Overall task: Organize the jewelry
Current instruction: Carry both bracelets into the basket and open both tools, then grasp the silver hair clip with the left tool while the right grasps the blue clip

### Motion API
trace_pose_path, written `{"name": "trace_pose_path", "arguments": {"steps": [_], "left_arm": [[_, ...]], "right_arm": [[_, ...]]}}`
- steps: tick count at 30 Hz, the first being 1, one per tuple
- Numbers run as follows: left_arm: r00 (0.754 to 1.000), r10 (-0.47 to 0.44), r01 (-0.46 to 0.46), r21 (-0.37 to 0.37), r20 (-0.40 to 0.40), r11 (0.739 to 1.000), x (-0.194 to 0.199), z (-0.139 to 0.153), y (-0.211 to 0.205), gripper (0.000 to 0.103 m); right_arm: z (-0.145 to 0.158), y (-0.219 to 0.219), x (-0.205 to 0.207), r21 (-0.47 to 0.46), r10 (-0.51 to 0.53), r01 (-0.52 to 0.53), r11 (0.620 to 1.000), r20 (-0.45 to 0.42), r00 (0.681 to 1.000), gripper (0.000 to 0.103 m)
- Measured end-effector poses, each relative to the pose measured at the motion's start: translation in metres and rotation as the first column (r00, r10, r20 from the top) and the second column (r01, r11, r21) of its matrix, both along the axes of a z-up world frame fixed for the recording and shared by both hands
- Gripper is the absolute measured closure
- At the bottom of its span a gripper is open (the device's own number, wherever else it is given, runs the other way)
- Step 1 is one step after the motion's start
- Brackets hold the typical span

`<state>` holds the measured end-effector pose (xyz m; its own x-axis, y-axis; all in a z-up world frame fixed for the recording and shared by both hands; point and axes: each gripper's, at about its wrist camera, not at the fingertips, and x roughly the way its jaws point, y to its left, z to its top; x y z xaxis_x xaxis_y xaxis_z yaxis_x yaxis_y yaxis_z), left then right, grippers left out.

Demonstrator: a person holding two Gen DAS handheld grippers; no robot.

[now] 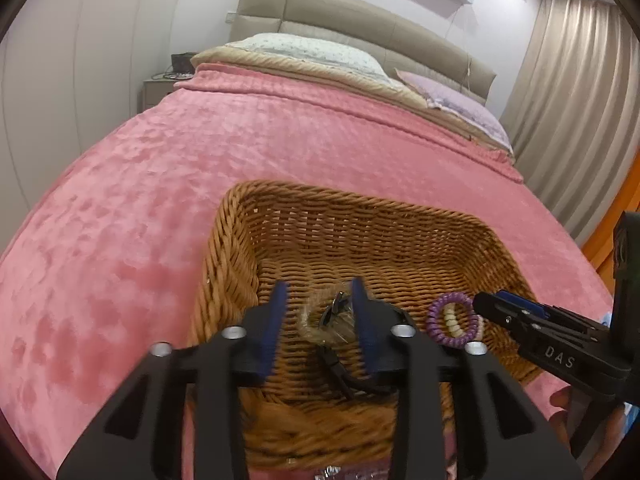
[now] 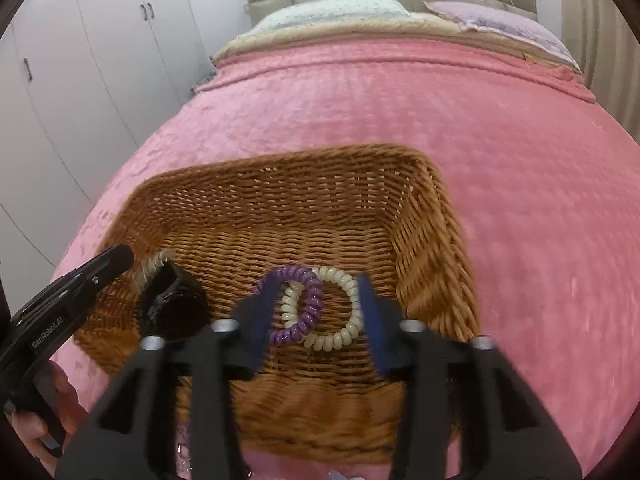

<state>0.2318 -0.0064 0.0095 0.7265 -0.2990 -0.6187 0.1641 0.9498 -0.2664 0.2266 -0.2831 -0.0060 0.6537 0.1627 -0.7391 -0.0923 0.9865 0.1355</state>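
Note:
A brown wicker basket (image 1: 360, 216) (image 2: 436, 216) sits on the pink bedspread. In it lie a purple spiral hair tie (image 2: 310, 300) (image 1: 434, 320) and a cream spiral hair tie (image 2: 348, 308) (image 1: 452, 322), interlocked. To their left lie a clear coil hair tie (image 1: 310, 322) (image 2: 154, 262) and a black hair clip (image 2: 176, 304) (image 1: 334, 308). My left gripper (image 1: 320, 292) is open over the clip and clear coil. My right gripper (image 2: 316, 284) is open over the purple and cream ties. Neither holds anything.
The pink bedspread (image 1: 160, 184) (image 2: 520, 160) spreads around the basket. Pillows (image 1: 308, 52) and a padded headboard (image 1: 360, 16) are at the far end. White wardrobe doors (image 2: 80, 80) stand to the left, curtains (image 1: 580, 100) to the right. A small shiny item (image 1: 328, 471) lies by the basket's near rim.

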Motion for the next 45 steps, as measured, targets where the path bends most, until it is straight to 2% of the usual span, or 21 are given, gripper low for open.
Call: {"name": "trace_pose_path", "arguments": {"steps": [6, 11, 14, 18, 23, 27, 30, 34, 37, 45], "left_arm": [[0.997, -0.026, 0.028, -0.035, 0.074, 0.999, -0.031, 0.029, 0.003, 0.064], [0.985, -0.072, 0.079, -0.040, 0.158, 0.996, -0.077, 0.059, 0.000, 0.064], [0.978, -0.094, 0.101, -0.029, 0.188, 0.994, -0.104, 0.068, 0.001, 0.064], [0.977, -0.111, 0.117, -0.021, 0.184, 0.993, -0.130, 0.066, 0.005, 0.064], [0.986, -0.126, 0.130, -0.037, 0.105, 0.991, -0.151, 0.039, 0.013, 0.064], [0.992, -0.126, 0.127, -0.060, 0.011, 0.990, -0.156, 0.009, 0.013, 0.064], [0.986, -0.157, 0.150, -0.106, -0.057, 0.983, -0.158, -0.013, 0.008, 0.065], [0.978, -0.156, 0.145, -0.088, -0.138, 0.986, -0.157, -0.033, -0.009, 0.065], [0.963, -0.145, 0.128, -0.089, -0.226, 0.988, -0.149, -0.048, -0.016, 0.065], [0.964, -0.101, 0.091, -0.051, -0.247, 0.995, -0.135, -0.055, -0.030, 0.065]], "right_arm": [[0.023, 0.005, -0.033, 0.003, 0.039, -0.039, 0.999, 0.050, 0.998, 0.060], [0.048, 0.008, -0.065, 0.009, 0.061, -0.062, 0.998, 0.098, 0.993, 0.060], [0.062, 0.012, -0.084, 0.004, 0.073, -0.075, 0.997, 0.132, 0.989, 0.060], [0.070, 0.020, -0.114, -0.049, 0.089, -0.081, 0.995, 0.183, 0.979, 0.060], [0.055, 0.019, -0.139, -0.116, 0.100, -0.078, 0.990, 0.192, 0.976, 0.060], [0.029, 0.003, -0.143, -0.077, 0.063, -0.052, 0.996, 0.149, 0.987, 0.060], [0.008, -0.008, -0.141, -0.073, 0.035, -0.026, 0.997, 0.118, 0.992, 0.060], [-0.013, -0.026, -0.135, -0.060, -0.015, 0.020, 0.998, 0.078, 0.997, 0.060], [-0.024, -0.038, -0.131, -0.039, -0.039, 0.041, 0.998, 0.043, 0.998, 0.060], [-0.041, -0.044, -0.120, -0.004, -0.018, 0.018, 1.000, -0.028, 0.999, 0.060]]}}
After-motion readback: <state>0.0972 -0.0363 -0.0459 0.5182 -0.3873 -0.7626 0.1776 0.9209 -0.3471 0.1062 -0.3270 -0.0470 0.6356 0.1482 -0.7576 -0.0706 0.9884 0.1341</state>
